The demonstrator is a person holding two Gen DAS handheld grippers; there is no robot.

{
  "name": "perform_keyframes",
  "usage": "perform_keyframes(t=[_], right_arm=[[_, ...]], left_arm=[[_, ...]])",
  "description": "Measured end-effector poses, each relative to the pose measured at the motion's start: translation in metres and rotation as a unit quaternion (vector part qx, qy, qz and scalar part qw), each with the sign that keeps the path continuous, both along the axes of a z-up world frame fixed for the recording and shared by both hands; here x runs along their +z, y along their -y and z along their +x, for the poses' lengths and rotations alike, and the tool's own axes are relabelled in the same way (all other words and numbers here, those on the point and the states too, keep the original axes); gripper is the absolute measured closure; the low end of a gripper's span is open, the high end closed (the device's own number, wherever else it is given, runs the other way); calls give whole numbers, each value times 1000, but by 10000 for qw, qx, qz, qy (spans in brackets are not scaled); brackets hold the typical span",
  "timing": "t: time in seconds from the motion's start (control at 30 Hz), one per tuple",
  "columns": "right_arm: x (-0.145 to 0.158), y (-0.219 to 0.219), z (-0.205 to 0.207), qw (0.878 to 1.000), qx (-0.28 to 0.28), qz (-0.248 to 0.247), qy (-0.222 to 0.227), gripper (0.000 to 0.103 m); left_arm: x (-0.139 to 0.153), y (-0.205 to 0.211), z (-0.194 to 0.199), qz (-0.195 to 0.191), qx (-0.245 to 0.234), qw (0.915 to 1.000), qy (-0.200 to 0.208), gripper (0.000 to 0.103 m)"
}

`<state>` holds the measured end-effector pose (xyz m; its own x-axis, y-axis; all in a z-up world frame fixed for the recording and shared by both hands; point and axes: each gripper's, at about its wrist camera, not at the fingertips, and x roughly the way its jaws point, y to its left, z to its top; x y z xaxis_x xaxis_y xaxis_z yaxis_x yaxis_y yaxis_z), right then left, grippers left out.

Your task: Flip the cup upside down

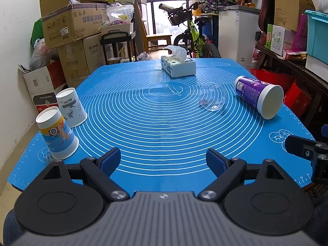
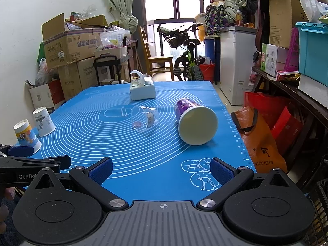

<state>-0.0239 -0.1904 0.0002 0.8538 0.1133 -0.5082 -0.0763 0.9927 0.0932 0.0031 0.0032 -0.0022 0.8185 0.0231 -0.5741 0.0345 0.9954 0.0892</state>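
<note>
From my left wrist view, the left gripper (image 1: 163,160) gaped wide at bottom centre, holding nothing. Two paper cups (image 1: 58,132) stood upside down at lower left. The purple cup (image 1: 257,96) lay on its side at right, its white end toward me.

From my right wrist view, the right gripper (image 2: 162,170) spread equally wide, empty. A clear cup (image 2: 144,119) lay beside the purple one at centre, mouth toward lower left, a small object inside.

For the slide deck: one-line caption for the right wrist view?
Open right gripper faces purple cup and clear cup lying sideways on blue mat.
</note>
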Motion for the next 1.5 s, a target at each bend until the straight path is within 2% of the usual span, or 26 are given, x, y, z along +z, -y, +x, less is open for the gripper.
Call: perform_keyframes(t=[0.6, 0.87, 1.1, 1.33, 1.5], right_arm=[[0, 0, 1, 10000, -2, 11, 1, 3], [0, 8, 8, 9999, -52, 100, 31, 3], [9, 19, 27, 9997, -163, 132, 144, 3], [19, 36, 56, 9987, -374, 205, 276, 3], [23, 50, 79, 9977, -517, 306, 328, 3]], left_arm=[[-1, 1, 2, 37, -15, 10000, 2, 13], [0, 8, 18, 21, -128, 9999, -43, 13], [7, 21, 44, 27, -301, 9995, 132, 10], [5, 45, 85, 31, -839, 9961, 278, 9], [-4, 61, 122, 203, -1092, 9932, 341, 9]])
